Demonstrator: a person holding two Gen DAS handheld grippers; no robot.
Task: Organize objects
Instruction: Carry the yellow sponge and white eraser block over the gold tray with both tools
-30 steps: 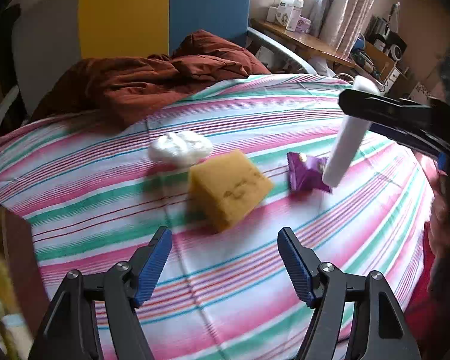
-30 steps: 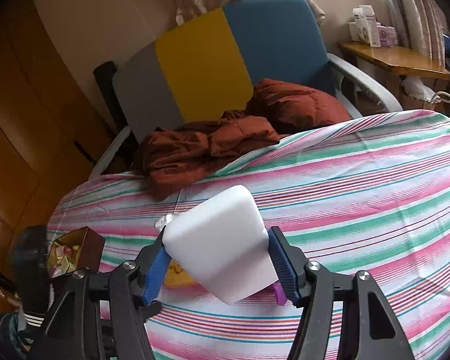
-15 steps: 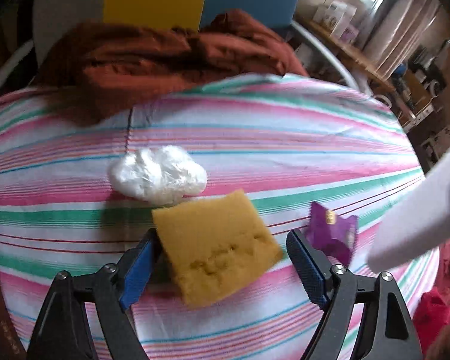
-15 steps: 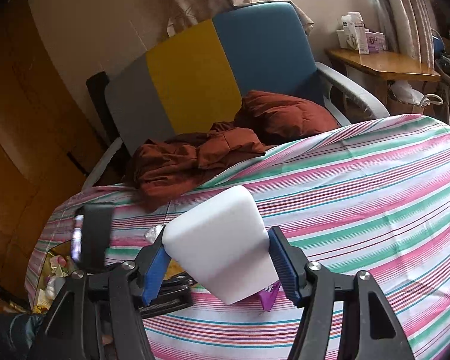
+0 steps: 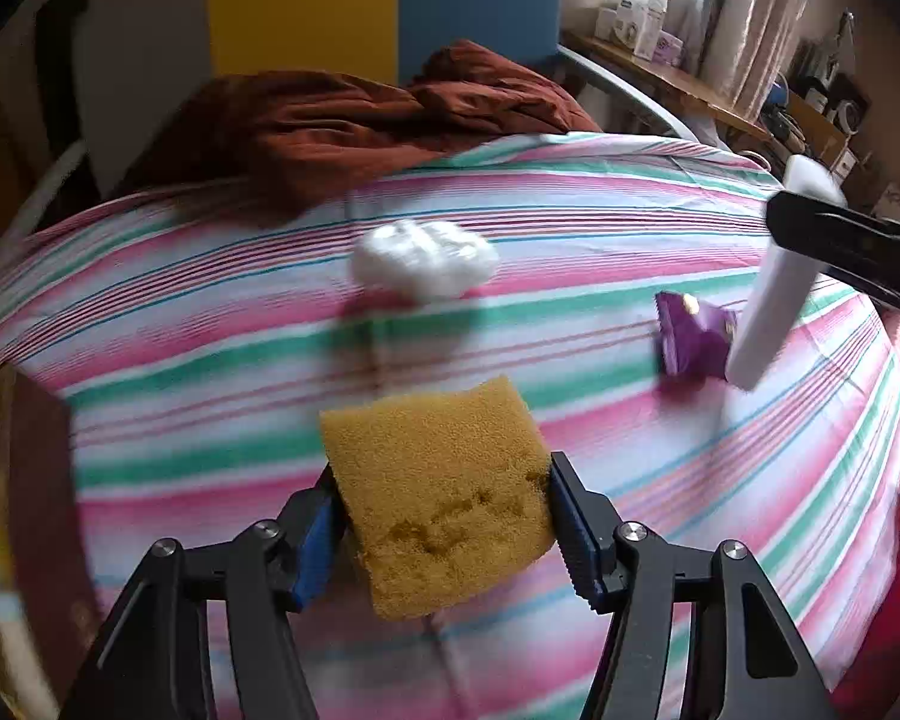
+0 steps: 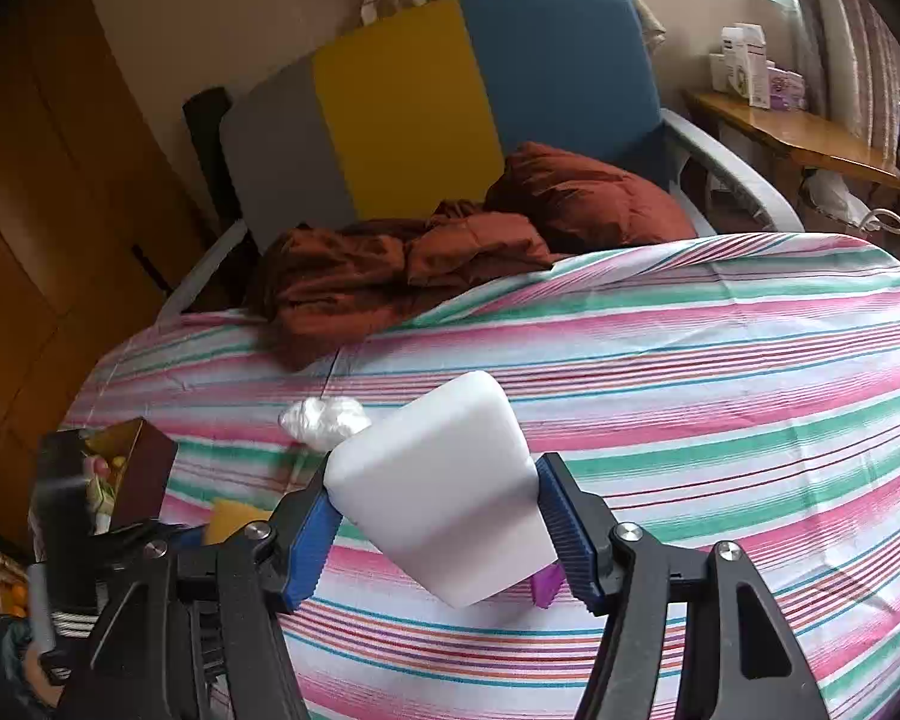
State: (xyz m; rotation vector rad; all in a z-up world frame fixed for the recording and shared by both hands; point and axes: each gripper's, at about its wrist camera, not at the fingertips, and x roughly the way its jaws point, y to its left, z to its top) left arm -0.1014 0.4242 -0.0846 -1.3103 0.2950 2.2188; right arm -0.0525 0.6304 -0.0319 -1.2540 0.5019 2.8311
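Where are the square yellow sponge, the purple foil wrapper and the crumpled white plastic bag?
square yellow sponge (image 5: pixel 444 492), left wrist view, top face
purple foil wrapper (image 5: pixel 687 339), left wrist view, middle
crumpled white plastic bag (image 5: pixel 423 261), left wrist view, centre

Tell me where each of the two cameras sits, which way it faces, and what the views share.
Left wrist: on the left gripper, looking down along its closing jaws at the yellow sponge between them; the right gripper's finger crosses its right edge.
Right wrist: on the right gripper, looking down over the white sponge it clamps; a hand shows bottom left.
Shared: both sponges, striped cloth, white plastic wad, purple wrapper, brown box.
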